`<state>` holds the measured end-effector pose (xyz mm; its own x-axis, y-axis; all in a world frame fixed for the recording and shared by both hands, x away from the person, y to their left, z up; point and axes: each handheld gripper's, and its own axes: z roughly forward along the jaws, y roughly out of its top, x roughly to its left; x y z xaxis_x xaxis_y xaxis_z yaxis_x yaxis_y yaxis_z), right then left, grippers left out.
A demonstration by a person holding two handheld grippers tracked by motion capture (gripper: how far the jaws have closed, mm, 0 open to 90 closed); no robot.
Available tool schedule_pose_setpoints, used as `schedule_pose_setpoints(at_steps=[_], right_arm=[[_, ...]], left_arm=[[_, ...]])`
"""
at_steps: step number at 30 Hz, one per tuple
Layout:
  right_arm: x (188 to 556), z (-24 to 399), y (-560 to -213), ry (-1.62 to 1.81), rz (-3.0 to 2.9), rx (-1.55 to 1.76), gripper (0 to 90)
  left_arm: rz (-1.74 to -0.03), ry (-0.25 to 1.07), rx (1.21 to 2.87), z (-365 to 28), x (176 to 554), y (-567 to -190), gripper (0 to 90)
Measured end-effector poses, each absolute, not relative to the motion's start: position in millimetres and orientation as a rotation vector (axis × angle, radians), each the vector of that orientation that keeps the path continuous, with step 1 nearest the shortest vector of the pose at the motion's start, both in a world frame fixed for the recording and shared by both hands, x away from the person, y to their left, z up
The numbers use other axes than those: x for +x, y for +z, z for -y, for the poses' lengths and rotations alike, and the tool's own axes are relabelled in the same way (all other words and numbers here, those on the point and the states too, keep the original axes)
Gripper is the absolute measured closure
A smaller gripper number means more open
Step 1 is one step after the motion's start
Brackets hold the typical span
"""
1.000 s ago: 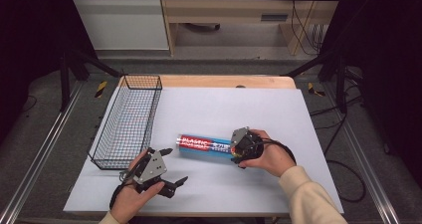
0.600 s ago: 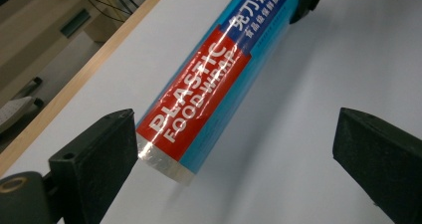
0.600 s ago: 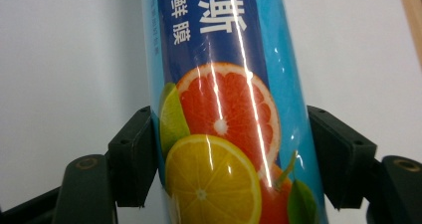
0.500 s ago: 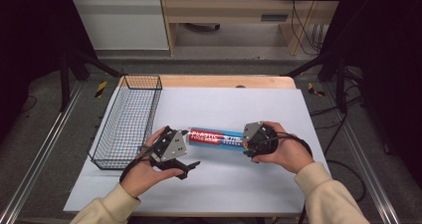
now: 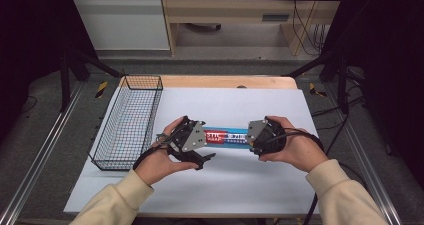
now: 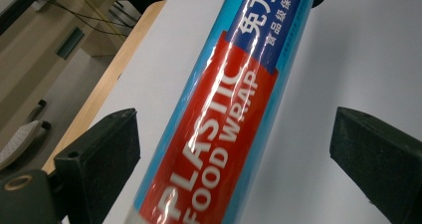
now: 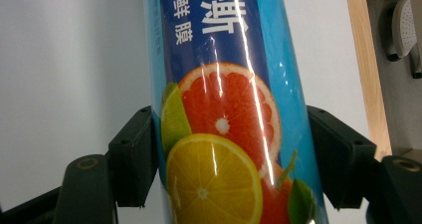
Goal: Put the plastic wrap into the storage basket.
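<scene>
A blue roll of plastic food wrap [image 5: 227,136] with a red label hangs level just above the white table top [image 5: 240,105]. My right gripper [image 5: 252,138] is shut on its right end. In the right gripper view both pads press the fruit-printed wrapper [image 7: 224,35] at my right gripper [image 7: 229,115]. My left gripper [image 5: 206,144] stands open around the roll's left end. Its jaws have just been closing. In the left gripper view the roll [image 6: 259,45] runs between the jaws of my left gripper [image 6: 231,117] with a gap on each side.
A black wire basket [image 5: 142,77] stands along the table's left side, close to my left hand. The table's wooden far edge [image 5: 225,81] shows behind the white top. Metal rails and dark frame legs flank the table.
My left gripper has come up from the front left to the roll's left end. My right gripper has lifted the roll off the table and carried it slightly right.
</scene>
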<state>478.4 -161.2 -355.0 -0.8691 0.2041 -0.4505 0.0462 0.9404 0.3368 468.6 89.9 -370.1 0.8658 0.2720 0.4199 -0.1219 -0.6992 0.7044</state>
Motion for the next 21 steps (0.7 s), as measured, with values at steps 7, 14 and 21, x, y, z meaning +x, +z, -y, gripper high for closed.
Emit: schedule_pose_setpoints(at_steps=[7,14,21], right_arm=[[473,154,-343,0.406,-2.606,0.127,29.1],[470,145,-336,0.398,-2.611,0.087,29.1],[470,142,-329,0.411,-2.611,0.082,29.2]], left_arm=[[-0.067,0.664,2.275,-76,471,-367,7.2],[-0.031,0.648,2.322,-67,476,-369,9.3],[-0.011,0.656,2.365,-64,479,-368,12.8]])
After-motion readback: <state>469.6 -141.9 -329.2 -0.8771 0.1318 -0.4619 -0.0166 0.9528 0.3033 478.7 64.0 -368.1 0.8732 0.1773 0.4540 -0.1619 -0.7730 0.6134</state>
